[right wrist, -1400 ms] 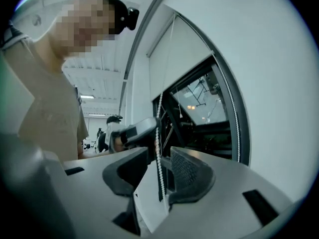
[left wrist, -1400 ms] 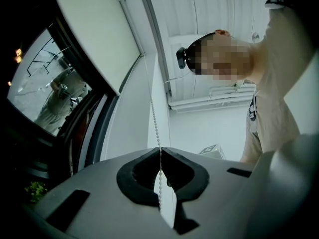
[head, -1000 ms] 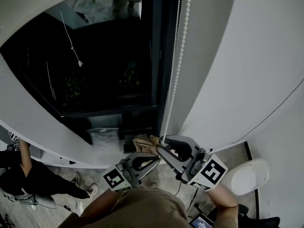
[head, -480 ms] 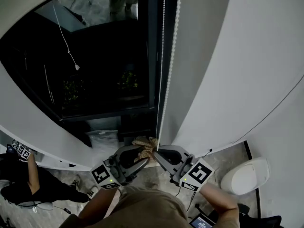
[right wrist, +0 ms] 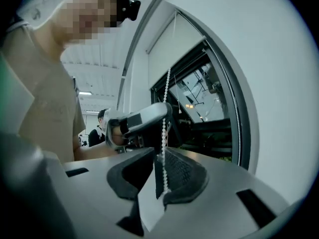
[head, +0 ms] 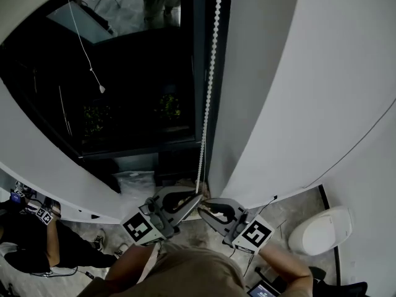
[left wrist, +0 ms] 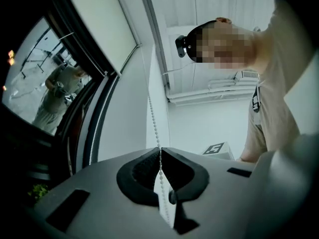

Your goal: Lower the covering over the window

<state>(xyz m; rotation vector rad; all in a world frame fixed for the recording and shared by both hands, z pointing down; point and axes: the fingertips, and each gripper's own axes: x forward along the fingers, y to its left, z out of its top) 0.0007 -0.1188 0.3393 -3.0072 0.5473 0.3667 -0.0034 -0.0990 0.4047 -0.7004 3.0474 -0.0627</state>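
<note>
A white bead chain (head: 209, 85) hangs down the dark window frame beside the black window glass (head: 124, 91). My left gripper (head: 197, 197) is shut on the chain, which runs up from its tips (left wrist: 160, 148) as a taut line (left wrist: 152, 116). Just below it, my right gripper (head: 201, 206) also pinches the chain (right wrist: 166, 91) at its tips (right wrist: 160, 151); its jaws have just been opening a little, with the beads still between the pads. The pale roller blind (left wrist: 94, 19) sits high over the window.
A white sill (head: 62, 178) curves below the window, with a plastic bag (head: 136, 181) on the floor beneath. A person (head: 25, 240) crouches at lower left. A white round object (head: 322, 228) stands at lower right. A thin cord with a pull (head: 102, 88) shows in the glass.
The right gripper, open round the chain a second ago, has closed on it and come down. The left gripper opened, rose up the chain and shut again above the right one.
</note>
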